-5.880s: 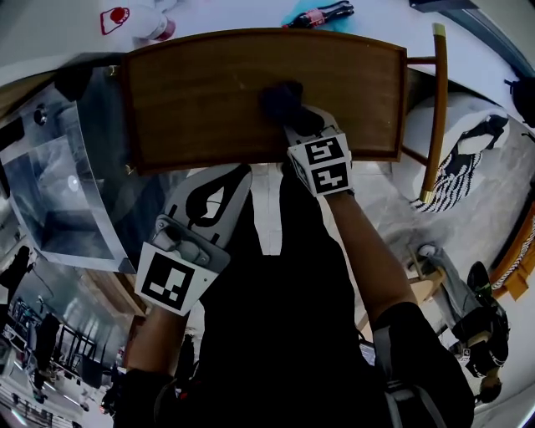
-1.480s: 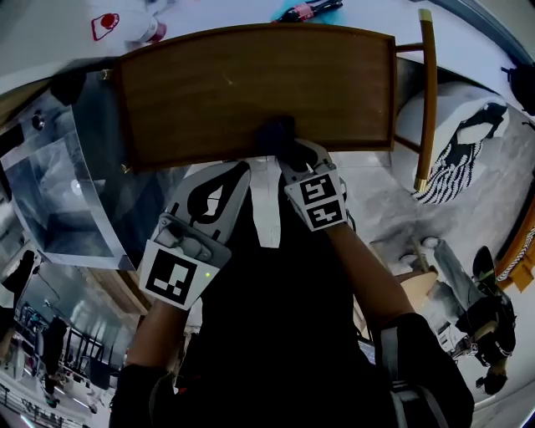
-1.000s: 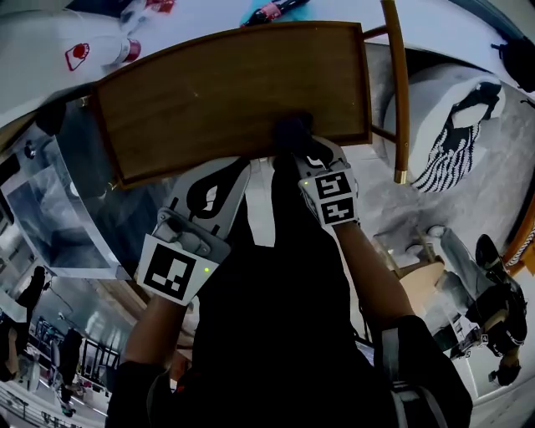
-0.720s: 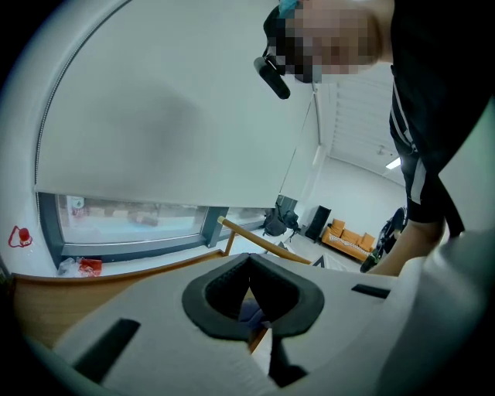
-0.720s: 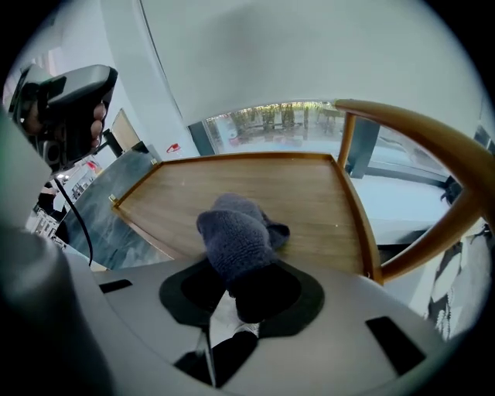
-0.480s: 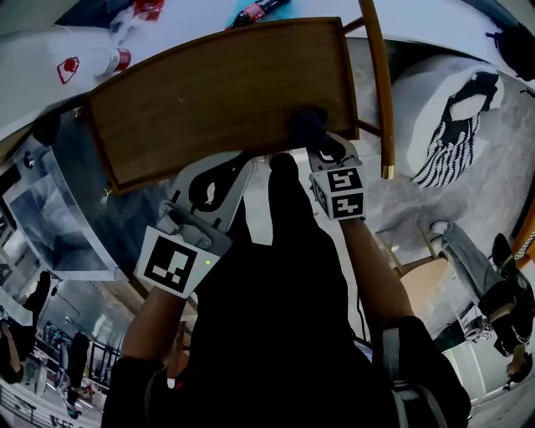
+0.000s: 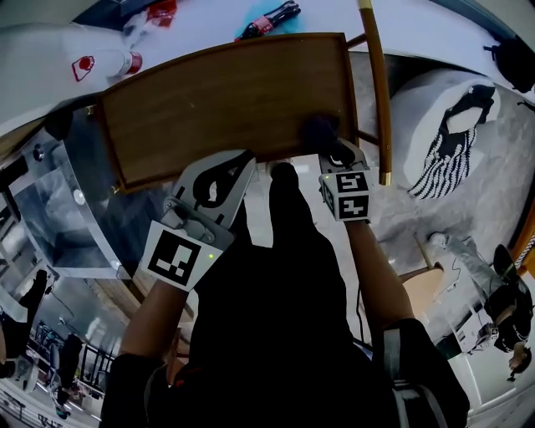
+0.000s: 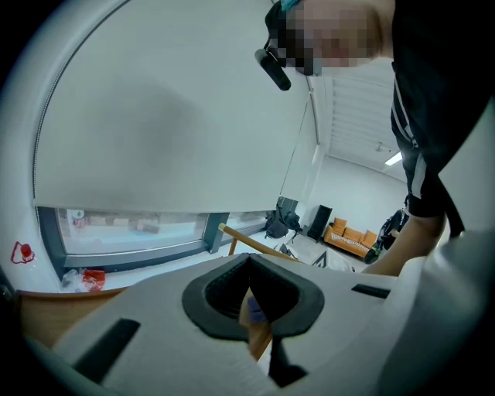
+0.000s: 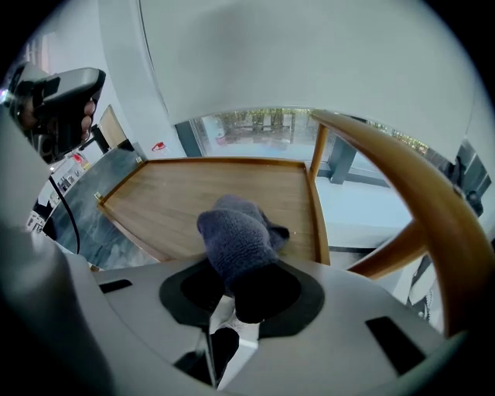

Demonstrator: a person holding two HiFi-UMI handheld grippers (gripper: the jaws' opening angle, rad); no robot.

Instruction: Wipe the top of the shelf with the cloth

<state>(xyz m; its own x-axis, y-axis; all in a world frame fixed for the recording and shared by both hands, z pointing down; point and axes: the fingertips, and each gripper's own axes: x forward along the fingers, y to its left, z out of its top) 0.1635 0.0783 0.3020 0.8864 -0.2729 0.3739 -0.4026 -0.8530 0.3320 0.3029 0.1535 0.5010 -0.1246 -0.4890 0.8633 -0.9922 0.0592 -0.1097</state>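
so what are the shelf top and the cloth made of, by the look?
Shelf top: wood or wood veneer, mid-brown, matte to satin. Fine grain lines show, and a raised lip runs round the edge.
Cloth: soft knitted or fleecy fabric, dark grey-blue, with a fuzzy surface and bunched folds. The fibre cannot be told.

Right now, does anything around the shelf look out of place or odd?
Nothing much: the shelf top shows no spill or damage, and the cloth sits bunched in the right gripper near its right front corner. Only a bottle beyond the shelf lies on its side.
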